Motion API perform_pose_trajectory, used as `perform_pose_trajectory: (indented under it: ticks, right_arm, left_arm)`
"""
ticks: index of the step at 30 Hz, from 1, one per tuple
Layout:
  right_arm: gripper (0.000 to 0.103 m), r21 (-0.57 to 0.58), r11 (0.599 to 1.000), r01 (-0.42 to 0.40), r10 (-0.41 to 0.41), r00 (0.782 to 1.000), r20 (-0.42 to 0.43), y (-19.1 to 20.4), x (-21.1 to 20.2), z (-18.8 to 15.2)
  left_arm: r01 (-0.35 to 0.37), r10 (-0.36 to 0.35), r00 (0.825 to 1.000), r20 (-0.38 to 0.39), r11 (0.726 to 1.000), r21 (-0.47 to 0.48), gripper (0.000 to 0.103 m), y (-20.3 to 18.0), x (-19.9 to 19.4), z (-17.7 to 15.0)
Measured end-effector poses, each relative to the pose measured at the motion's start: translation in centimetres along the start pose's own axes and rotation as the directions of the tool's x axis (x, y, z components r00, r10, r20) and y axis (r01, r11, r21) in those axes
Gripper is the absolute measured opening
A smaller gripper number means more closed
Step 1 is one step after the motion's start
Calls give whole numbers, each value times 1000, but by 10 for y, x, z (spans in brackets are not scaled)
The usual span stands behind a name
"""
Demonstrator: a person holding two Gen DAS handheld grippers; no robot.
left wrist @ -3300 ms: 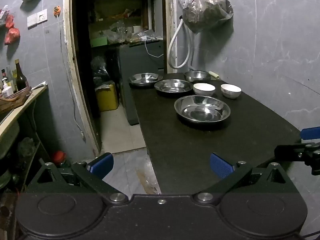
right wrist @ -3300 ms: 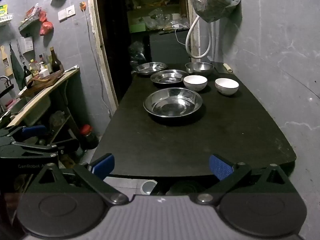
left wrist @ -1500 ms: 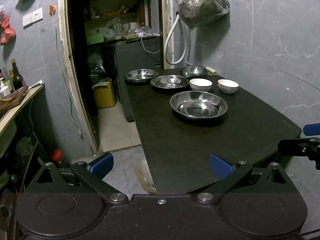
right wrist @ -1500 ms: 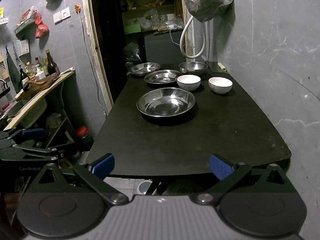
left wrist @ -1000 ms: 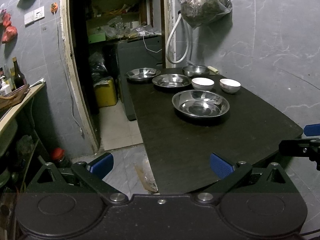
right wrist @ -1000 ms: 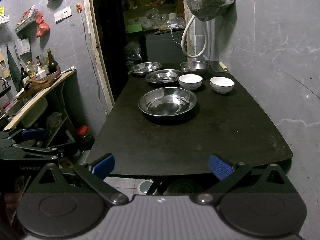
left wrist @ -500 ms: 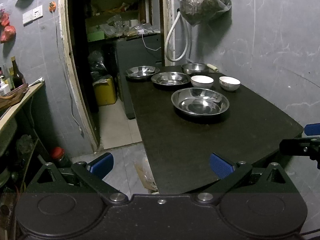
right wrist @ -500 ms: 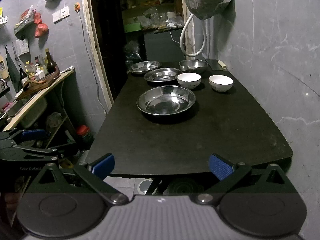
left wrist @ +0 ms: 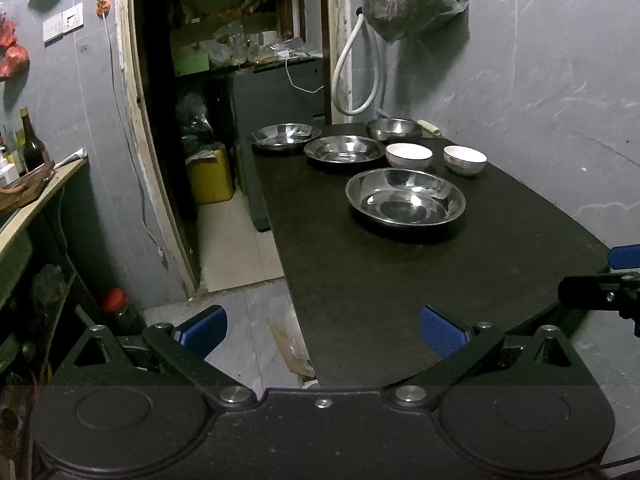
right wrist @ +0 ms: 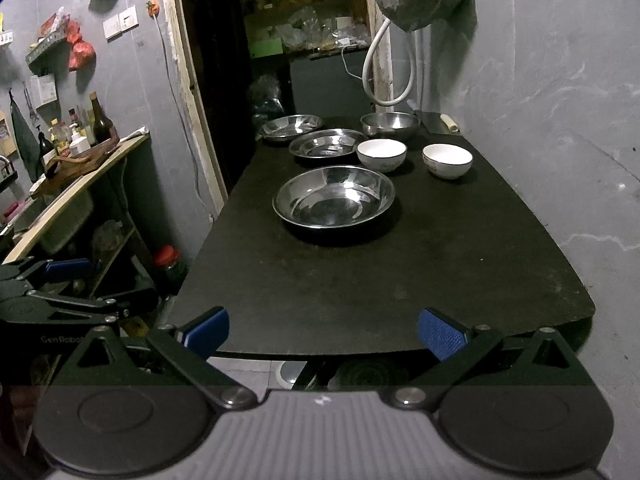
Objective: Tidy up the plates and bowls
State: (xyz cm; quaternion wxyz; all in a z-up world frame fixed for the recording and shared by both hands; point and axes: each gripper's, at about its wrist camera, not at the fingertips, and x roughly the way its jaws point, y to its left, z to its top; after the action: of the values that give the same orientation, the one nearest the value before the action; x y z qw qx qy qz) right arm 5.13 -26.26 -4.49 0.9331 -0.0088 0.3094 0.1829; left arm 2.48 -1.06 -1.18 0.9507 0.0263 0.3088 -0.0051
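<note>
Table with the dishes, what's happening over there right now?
A person holds two grippers at the near end of the black table, both open and empty. The left gripper and the right gripper touch nothing. Farther up sit a big steel dish, two white bowls and three more steel dishes near the wall. Nothing is stacked yet.

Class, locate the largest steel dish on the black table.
In the right wrist view, the largest steel dish sits mid-table, nearest the camera, just in front of a white bowl.
</note>
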Motion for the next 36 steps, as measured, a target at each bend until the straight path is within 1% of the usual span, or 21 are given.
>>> perform_pose_trajectory:
  ticks: [7,10,14,17,21,28,33,36]
  right_arm:
    - [103,5,1000,1,-1,1000,-28,-4,10,6]
    - [103,-5,1000,9,-10,1000,-25,-4,15,10]
    - [103,-10,1000,-7,6,998,-64,-2,24,27]
    - [103,-11,1000,10,-11,996,-84,-1,32,44]
    - [103,-6,998,57,-57,993,-102,-4,49,64]
    - [103,16,998,67,-65,993,-103,-21,82,101]
    - [103,20,998,63,-60,991,-120,-39,100,117]
    - [103,33,998,55,-50,991,-126,-51,109,125]
  left_arm:
    - [5,-5,999,-35,1000,-2,102,0,12,3]
    - [3,-3,999,-49,1000,-4,102,0,19,5]
    - [-17,16,998,-63,999,-29,102,8,32,11]
    - [-5,1,998,-57,998,-69,102,18,38,23]
    - [2,-9,998,-65,993,-115,102,28,53,45]
    - [0,-8,998,-70,992,-123,102,26,84,86]
    - [24,-50,990,-128,980,-196,102,25,111,110]
    - [2,-36,988,-150,976,-216,102,23,124,118]
